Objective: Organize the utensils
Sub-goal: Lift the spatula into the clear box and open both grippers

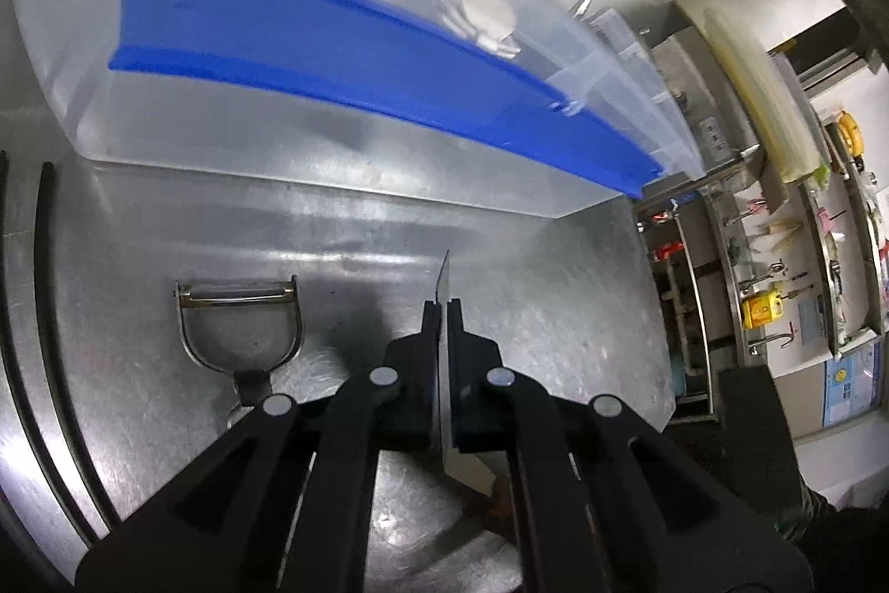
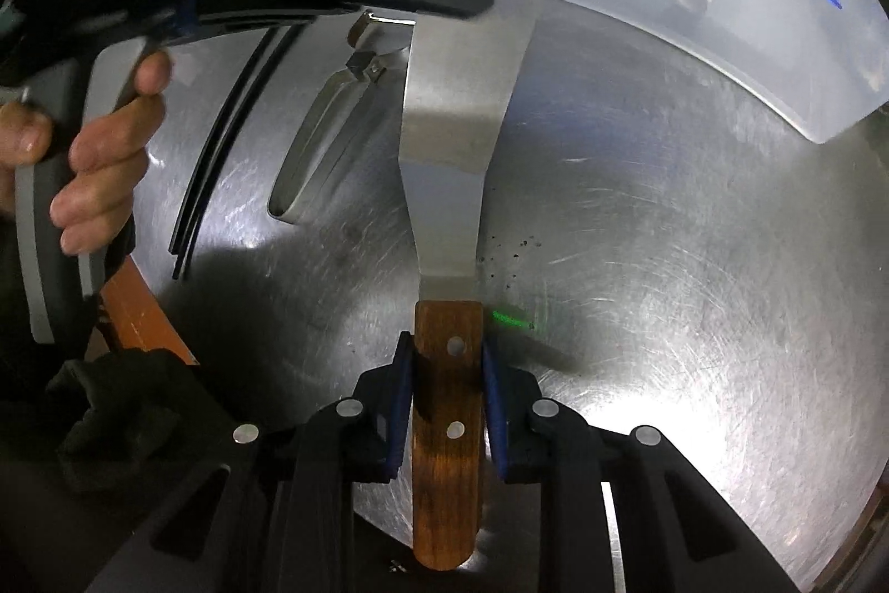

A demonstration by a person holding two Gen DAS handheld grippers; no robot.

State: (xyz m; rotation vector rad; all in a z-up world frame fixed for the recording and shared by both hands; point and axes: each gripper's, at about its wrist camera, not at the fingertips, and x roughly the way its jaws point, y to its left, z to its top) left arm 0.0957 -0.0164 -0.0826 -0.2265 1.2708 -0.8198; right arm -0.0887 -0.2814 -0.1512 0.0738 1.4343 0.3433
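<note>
Holding the spatula point(image 2: 455, 104) above the desk point(image 2: 667, 259), both grippers share it: right gripper point(image 2: 447, 370) jaws squeeze the wooden handle, left gripper point(image 1: 443, 315) jaws pinch the blade. Next, probably one lets go, then it goes in the box point(image 1: 278, 137).

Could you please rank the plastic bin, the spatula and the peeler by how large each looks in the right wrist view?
1. Plastic bin: largest, though cut off by the frame.
2. Spatula: long, but near the camera, so it may look bigger than it is.
3. Peeler: smallest, partly hidden behind the spatula.
</note>
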